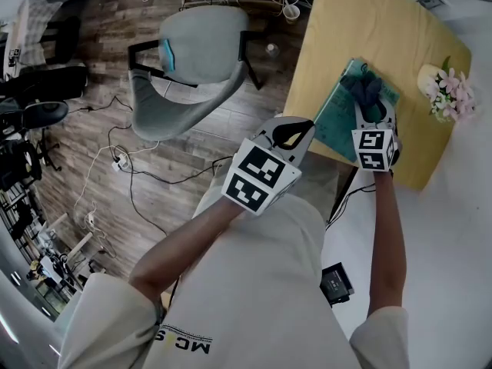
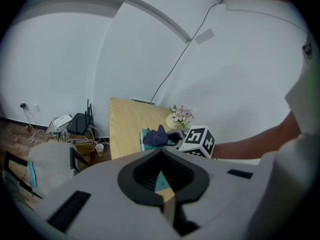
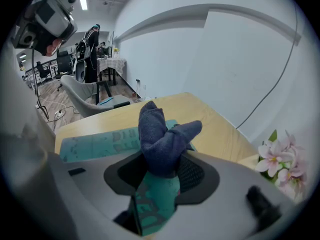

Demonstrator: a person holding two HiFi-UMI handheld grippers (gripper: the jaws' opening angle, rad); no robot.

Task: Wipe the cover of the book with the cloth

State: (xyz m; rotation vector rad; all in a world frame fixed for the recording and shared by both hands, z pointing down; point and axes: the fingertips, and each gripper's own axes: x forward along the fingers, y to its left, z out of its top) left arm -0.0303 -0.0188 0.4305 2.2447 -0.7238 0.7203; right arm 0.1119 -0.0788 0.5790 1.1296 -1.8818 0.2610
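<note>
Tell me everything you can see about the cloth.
The cloth is dark navy, soft and fuzzy, like microfibre. It is bunched rather than spread flat, pinched in the right gripper, with two rounded folds sticking out past the jaws. It is held over the teal book, which lies on the wooden table. Whether it actually presses on the cover cannot be told.

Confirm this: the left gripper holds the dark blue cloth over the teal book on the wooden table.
Not quite. The right gripper view shows the right gripper holding the dark blue cloth over the teal book on the wooden table.
</note>
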